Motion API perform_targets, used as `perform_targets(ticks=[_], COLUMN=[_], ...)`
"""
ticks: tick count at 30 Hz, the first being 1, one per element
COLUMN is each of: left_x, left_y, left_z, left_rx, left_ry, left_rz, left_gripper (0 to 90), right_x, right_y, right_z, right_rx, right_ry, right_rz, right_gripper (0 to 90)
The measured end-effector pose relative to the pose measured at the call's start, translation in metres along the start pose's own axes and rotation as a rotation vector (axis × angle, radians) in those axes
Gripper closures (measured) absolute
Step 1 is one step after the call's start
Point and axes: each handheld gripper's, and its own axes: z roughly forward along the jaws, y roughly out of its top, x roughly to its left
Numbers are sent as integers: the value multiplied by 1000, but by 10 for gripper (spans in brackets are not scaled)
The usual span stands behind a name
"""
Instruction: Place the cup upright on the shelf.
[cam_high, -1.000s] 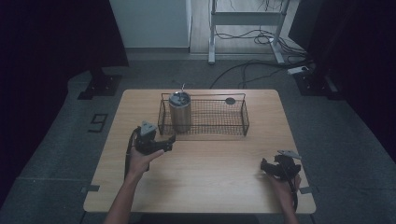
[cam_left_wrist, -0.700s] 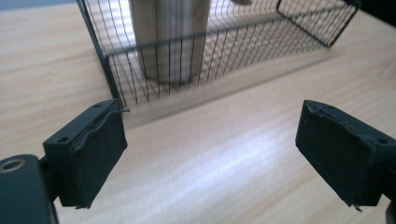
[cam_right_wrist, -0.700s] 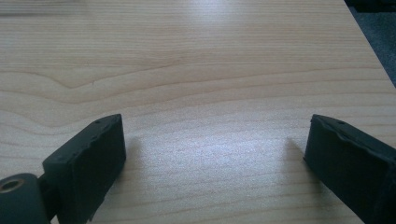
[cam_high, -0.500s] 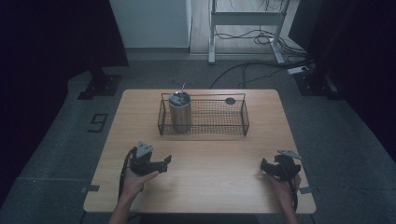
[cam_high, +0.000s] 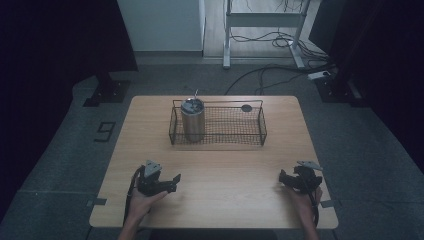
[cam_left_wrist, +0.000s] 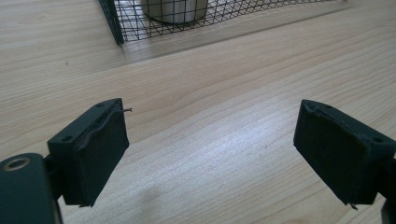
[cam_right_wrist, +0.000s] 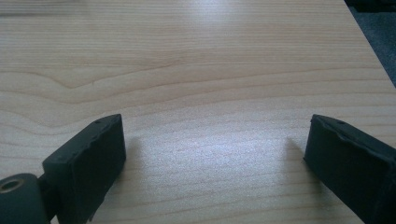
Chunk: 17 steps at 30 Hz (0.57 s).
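Left tongs (cam_high: 172, 181) low over the near left part of the wooden table (cam_high: 225, 170), held in a hand (cam_high: 142, 204) rising from the bottom edge. Jaws apart with bare wood between them in the left gripper view (cam_left_wrist: 210, 140), though lately drawn somewhat closer together; nothing gripped.

Ahead of those tongs and a little to their right, well apart: a metal cup (cam_high: 193, 120), standing upright inside the left end of a black wire basket (cam_high: 260, 131). Cylindrical, brushed silver-grey, taller than the basket's walls, with a darker grey top and a thin stick or straw poking up from it. From the left tongs' own camera, just the cup's pale lower part (cam_left_wrist: 175, 9) behind the mesh (cam_left_wrist: 140, 21), at the top of the picture.

Also near the basket's far right corner, a small dark round disc (cam_high: 246, 108); too small to tell more.

Right tongs (cam_high: 284, 179) near the table's right front corner, far to the right of the cup and nearer the person. Jaws wide apart over bare wood (cam_right_wrist: 210, 116), empty.
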Motion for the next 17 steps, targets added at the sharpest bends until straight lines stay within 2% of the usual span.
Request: perform_targets(ticks=[4, 9, 17], left_x=[-1, -4, -5], left_y=[1, 5, 4], left_z=[-1, -4, -1], left_rx=[-11, -27, -17], left_ry=[-10, -18, -21], left_rz=[-16, -16, -19], left_gripper=[98, 98, 99], right_x=[0, 0, 0], right_y=[0, 0, 0], right_z=[0, 0, 0], right_rx=[0, 0, 0], right_ry=[0, 0, 0], right_rz=[0, 0, 0], right_gripper=[50, 50, 50])
